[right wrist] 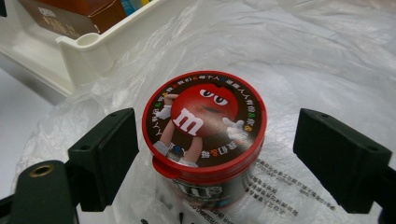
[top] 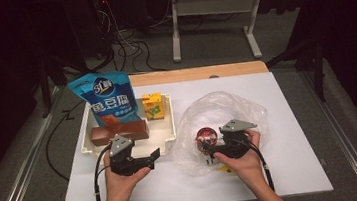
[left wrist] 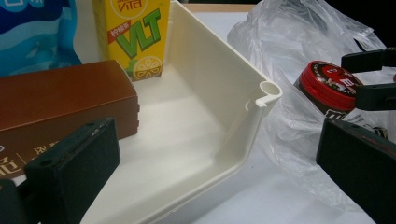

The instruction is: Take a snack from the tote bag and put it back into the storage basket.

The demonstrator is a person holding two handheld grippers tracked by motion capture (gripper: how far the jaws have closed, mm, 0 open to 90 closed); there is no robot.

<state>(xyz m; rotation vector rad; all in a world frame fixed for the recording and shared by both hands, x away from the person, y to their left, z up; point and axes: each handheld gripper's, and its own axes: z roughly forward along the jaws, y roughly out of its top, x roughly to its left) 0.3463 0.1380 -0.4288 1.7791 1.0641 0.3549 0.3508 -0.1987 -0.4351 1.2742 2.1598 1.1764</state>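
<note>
A round candy tub with a red lid (right wrist: 205, 121) stands on the crumpled clear plastic bag (right wrist: 327, 60), right of the white tray (top: 171, 126). My right gripper (right wrist: 215, 154) is open, one jaw on each side of the tub, with a gap between each pad and the tub. In the high view the right gripper (top: 207, 150) points left at the tub (top: 205, 138). My left gripper (top: 154, 154) is open and holds nothing; it hovers at the tray's near right corner. In the left gripper view its jaws (left wrist: 215, 177) stand wide apart over the tray wall (left wrist: 219, 84).
The tray holds a brown box (top: 119, 132), a yellow drink carton (top: 153, 106) and a blue snack pouch (top: 106, 103) leaning at its back. The bag (top: 227, 105) spreads over the white tabletop's middle. Table legs and cables lie on the floor beyond.
</note>
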